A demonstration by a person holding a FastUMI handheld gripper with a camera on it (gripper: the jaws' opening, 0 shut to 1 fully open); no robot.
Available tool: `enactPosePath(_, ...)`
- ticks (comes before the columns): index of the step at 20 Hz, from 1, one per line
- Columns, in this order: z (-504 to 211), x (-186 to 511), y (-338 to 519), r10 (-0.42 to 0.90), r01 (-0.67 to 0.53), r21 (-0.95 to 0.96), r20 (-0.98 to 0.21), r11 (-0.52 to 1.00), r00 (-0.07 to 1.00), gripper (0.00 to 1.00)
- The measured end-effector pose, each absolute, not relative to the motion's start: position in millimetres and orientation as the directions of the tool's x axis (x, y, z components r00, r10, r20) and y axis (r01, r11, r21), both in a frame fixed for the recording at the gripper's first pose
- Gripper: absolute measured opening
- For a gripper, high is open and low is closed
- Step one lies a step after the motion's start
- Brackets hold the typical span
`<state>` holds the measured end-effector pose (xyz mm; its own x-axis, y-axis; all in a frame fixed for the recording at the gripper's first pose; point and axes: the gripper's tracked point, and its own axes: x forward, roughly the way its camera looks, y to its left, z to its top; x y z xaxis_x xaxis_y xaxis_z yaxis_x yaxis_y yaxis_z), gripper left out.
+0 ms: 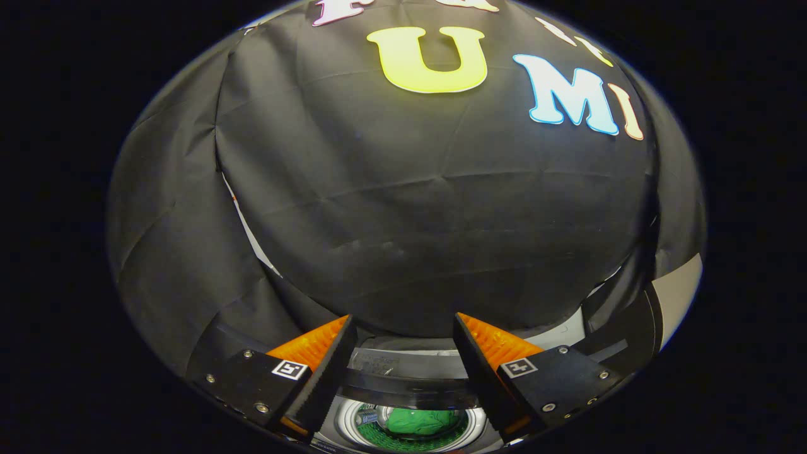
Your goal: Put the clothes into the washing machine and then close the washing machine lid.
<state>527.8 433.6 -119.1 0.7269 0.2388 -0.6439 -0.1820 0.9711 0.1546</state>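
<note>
1. Hand-held gripper [403, 353] points forward with its two fingers spread wide apart and nothing between them; each finger carries a small square black-and-white marker on its upper face
2. Below and between the fingers [321, 372] lies the washing machine [410, 378], seen from above, with its round drum opening [413, 424] ringed by a pale, shiny rim
3. Inside that drum sits a bright green garment [419, 421], bunched into a soft lump; it rests on the perforated drum floor, which shows a green tint around it
4. Just ahead of the drum, spanning the gap between the fingers, is a curved, dark see-through band that looks like the washing machine lid [403, 372]; whether it is fully raised I cannot tell
5. Nothing stands between the fingers and the drum opening; the fingers themselves cover the machine's left and right parts
6. To the right of the right finger, a pale grey panel [678, 296] and a strip of light surface show at the cloth's lower edge
7. Beyond everything hangs the booth's black cloth wall [429, 221], creased with fold lines; on its left side a seam parts slightly, showing a thin light gap [249, 230]
</note>
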Motion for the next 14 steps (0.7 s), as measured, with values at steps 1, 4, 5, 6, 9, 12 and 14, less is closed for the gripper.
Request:
enactPosePath(1,-118.7,526.2,433.8,0.241,-0.184,0.156,-0.642,0.97,0.727,0.95)
enactPosePath(4,-116.6,526.9,435.0,0.244,-0.19,0.153,-0.62,0.97,0.745,0.95)
enactPosePath(5,-116.1,528.6,435.3,0.244,-0.192,0.151,-0.612,0.97,0.753,0.95)
enactPosePath(6,-115.3,530.2,435.6,0.242,-0.191,0.149,-0.605,0.97,0.759,0.95)
enactPosePath(9,-115.0,527.2,436.0,0.241,-0.192,0.145,-0.588,0.971,0.773,0.95)
enactPosePath(12,-114.2,526.4,436.6,0.244,-0.196,0.145,-0.581,0.97,0.777,0.95)
enactPosePath(14,-113.9,526.7,437.0,0.245,-0.196,0.146,-0.569,0.97,0.785,0.94)
